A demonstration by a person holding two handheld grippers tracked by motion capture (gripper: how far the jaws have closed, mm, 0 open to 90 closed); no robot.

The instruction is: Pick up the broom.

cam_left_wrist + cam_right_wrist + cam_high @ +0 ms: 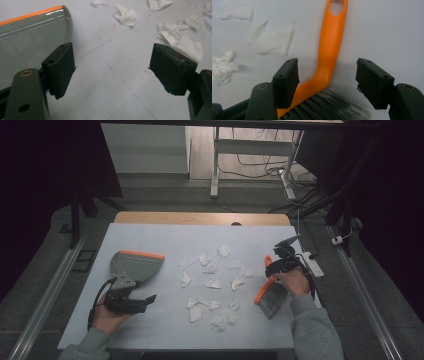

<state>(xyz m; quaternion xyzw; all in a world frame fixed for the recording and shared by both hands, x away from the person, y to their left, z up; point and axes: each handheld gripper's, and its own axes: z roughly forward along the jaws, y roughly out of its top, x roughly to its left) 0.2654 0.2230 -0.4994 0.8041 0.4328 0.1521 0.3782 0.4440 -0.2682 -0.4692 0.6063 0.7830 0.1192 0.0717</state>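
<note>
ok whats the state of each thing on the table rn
brush: lying on the table, handle between the right gripper fingers, not gripped
dustpan: lying on the table beside the open left gripper, not held
tissue scraps: scattered loose, unswept

This was a lab-like recording room: dark curtains flanked the white-topped table [150, 240], and beyond the table stood a desk frame [216, 165] with loose cables [260, 167] on the floor.
</note>
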